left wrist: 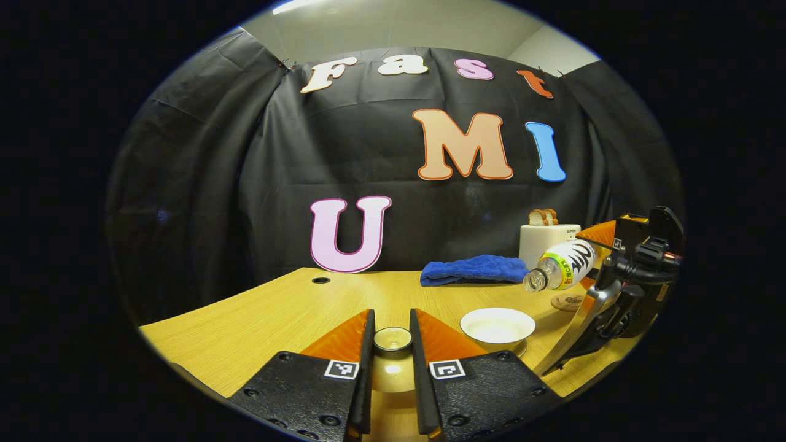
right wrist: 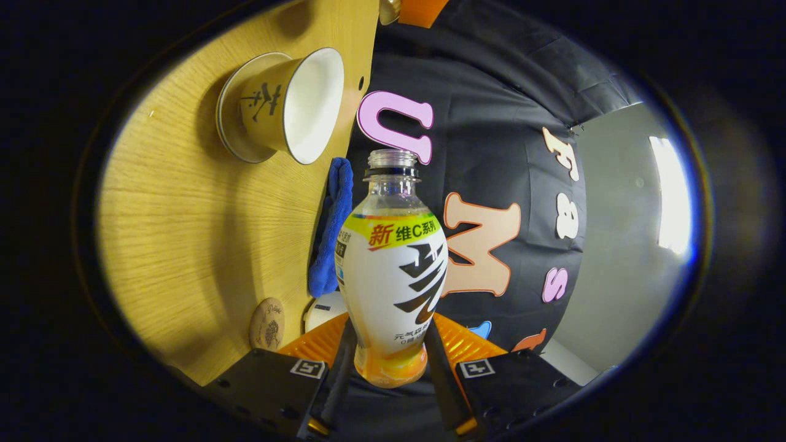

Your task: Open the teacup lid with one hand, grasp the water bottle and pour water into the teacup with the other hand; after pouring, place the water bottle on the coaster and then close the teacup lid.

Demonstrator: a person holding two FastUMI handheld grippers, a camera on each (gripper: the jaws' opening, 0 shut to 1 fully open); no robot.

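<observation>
Above the table (left wrist: 258, 319), the right claw (right wrist: 390, 362) clamps the tilted water bottle (right wrist: 393, 276).

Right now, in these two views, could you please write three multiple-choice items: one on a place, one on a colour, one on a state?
1. Where is the coaster?
A. on the table, beside the teacup
B. under the teacup
C. on the toaster

2. What colour is the towel?
A. red
B. blue
C. white

3. How is the water bottle?
A. lying on the table
B. capped, standing on the coaster
C. uncapped, tilted, held by the right gripper

Answers:
1 A, it lies bare on the wood.
2 B, the cloth by the wall is blue.
3 C, its open neck points toward the cup.
</observation>
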